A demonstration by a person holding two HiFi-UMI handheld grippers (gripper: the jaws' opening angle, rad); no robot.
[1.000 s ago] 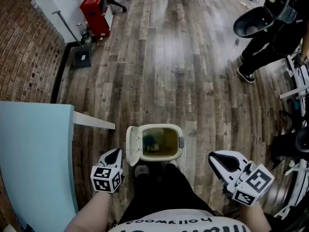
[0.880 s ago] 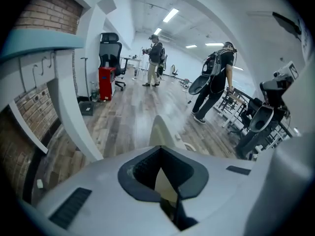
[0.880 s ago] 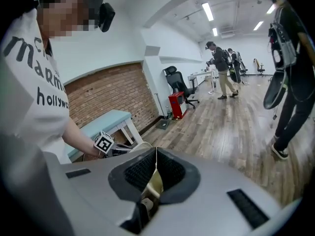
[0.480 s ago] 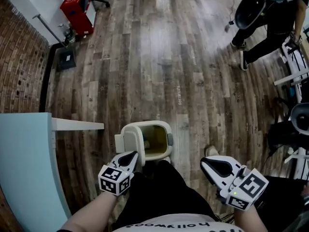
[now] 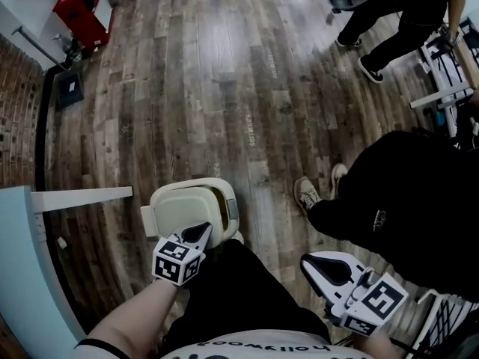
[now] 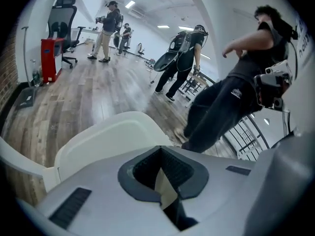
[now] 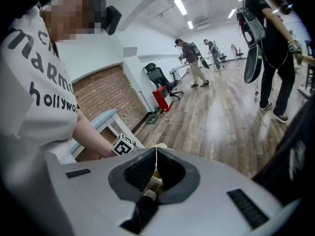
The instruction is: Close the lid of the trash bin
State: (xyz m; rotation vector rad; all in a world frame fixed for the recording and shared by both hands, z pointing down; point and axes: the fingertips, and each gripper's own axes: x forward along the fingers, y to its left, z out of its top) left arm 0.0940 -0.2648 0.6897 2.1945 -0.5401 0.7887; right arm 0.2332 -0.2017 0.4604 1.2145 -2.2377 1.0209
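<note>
The cream trash bin [image 5: 230,209] stands on the wood floor right in front of my legs. Its lid [image 5: 179,212] lies down over the opening, and only a narrow strip of rim shows along the far and right sides. My left gripper [image 5: 203,231] is shut, with its tip resting on the lid's near right part. In the left gripper view the lid [image 6: 106,136] fills the space just past the left gripper [image 6: 160,150]. My right gripper [image 5: 304,261] is shut and empty, held to the right of my legs, apart from the bin. In the right gripper view the right gripper [image 7: 156,149] points toward the left gripper's marker cube [image 7: 123,144].
A light blue table [image 5: 34,275] stands close on the left, with a brick wall behind it. A person in black [image 5: 404,200] stands close on the right, one shoe [image 5: 307,194] near the bin. Another person [image 5: 397,28] is at the far right. A red cabinet [image 5: 78,10] is at the far left.
The lid, which stood open at the bin's left side, has swung down over the opening with my left gripper following it. A person in black has stepped in on the right.
</note>
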